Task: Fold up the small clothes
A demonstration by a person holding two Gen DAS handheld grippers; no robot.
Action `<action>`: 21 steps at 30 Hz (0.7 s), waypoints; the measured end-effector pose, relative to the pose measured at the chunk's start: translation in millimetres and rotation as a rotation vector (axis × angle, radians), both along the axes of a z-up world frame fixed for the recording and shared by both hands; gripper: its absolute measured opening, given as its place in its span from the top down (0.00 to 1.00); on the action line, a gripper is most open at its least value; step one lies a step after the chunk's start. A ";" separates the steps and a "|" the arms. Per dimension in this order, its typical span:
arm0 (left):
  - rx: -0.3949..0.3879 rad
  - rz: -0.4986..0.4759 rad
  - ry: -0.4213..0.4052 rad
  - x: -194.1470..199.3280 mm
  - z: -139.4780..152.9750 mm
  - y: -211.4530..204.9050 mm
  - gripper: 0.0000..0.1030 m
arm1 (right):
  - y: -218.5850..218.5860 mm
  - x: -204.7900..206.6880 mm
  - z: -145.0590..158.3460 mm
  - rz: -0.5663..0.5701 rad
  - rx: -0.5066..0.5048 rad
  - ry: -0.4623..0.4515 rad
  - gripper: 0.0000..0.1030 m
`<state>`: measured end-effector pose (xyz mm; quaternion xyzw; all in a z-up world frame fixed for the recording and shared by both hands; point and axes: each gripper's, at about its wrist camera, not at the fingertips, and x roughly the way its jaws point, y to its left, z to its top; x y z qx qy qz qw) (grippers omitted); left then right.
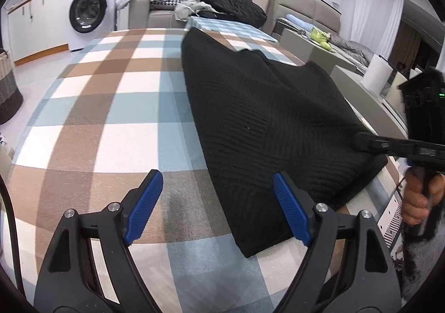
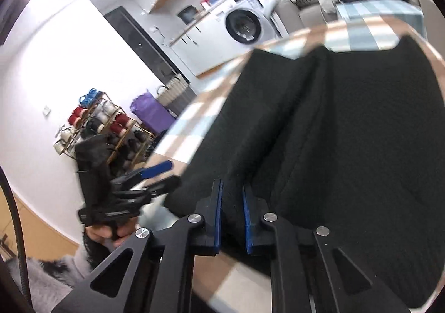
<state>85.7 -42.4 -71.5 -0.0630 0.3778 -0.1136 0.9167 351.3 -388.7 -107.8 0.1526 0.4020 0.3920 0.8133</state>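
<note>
On the checked tabletop [image 1: 91, 96] the black knit garment [image 1: 267, 118] is lying lengthwise away from both grippers, the right gripper [image 2: 232, 218] pinching its near edge while the left gripper [image 1: 217, 207] is hovering wide open and empty at its left border

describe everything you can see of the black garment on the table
The black garment is a ribbed knit, dark and matte, lying mostly flat on the checked tablecloth, with a raised fold running along its length. Its near edge looks doubled over and thick. The right gripper is shut on a ridge of fabric at its near edge. The left gripper hangs open over its near corner, not gripping it.
</note>
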 end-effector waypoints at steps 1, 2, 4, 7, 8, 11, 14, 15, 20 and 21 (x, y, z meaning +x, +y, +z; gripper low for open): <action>-0.003 0.004 -0.012 -1.1 2.6 0.0 0.22 | 0.9 -3.5 2.9 0.006 -0.014 -0.001 0.88; -0.005 0.002 -0.018 -2.0 4.3 -0.5 0.22 | 2.1 -6.0 1.8 0.004 -0.028 0.006 0.88; 0.002 -0.010 -0.021 -2.8 5.3 -4.3 0.22 | 3.4 -8.9 -12.2 -0.008 -0.100 0.044 0.88; 0.028 -0.034 -0.011 -3.5 0.8 -12.4 0.22 | 6.7 -3.9 -32.6 -0.026 -0.167 0.104 0.88; 0.043 -0.044 -0.011 -4.6 -0.5 -16.2 0.22 | 4.1 -2.4 -31.3 -0.028 -0.147 0.104 0.86; 0.111 -0.086 -0.029 -10.0 -2.9 -31.9 0.22 | -5.0 -4.4 -23.3 -0.039 -0.125 0.095 0.76; 0.181 -0.133 -0.024 -12.3 -8.9 -47.2 0.22 | -16.4 1.0 -15.6 -0.105 -0.075 0.071 0.55; 0.194 -0.132 -0.021 -12.4 -10.2 -48.9 0.22 | -17.3 5.6 -14.4 -0.123 -0.073 0.065 0.55; 0.156 -0.132 0.004 -9.1 -10.2 -43.4 0.22 | -10.9 44.7 -15.8 -0.159 -0.045 0.123 0.55; 0.151 -0.132 0.009 -9.0 -10.4 -42.3 0.22 | -7.2 58.7 -19.1 -0.171 -0.042 0.147 0.55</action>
